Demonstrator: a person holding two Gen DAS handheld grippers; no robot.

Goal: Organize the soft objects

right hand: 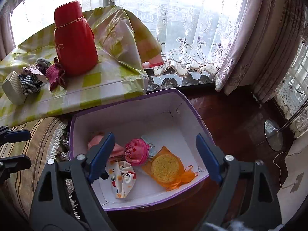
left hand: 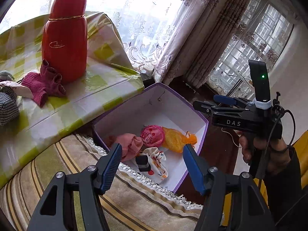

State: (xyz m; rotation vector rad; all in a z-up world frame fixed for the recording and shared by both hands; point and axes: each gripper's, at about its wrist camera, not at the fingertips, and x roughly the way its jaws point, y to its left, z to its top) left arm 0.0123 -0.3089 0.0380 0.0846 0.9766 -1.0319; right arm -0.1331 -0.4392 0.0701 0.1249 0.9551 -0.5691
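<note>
Both grippers gape empty: left gripper (left hand: 152, 163), right gripper (right hand: 156, 157) over purple box (right hand: 192, 104). Pink glove (right hand: 55, 75) sits touching red thermos (right hand: 75, 40) on table; a careless grab likely topples it.

Left hand-held gripper (left hand: 152, 158) and right hand-held gripper (right hand: 155, 155) both gape wide, empty.

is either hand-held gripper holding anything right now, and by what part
Nothing is held. The left hand-held gripper and the right hand-held gripper are both open, with the box beyond them.
</note>
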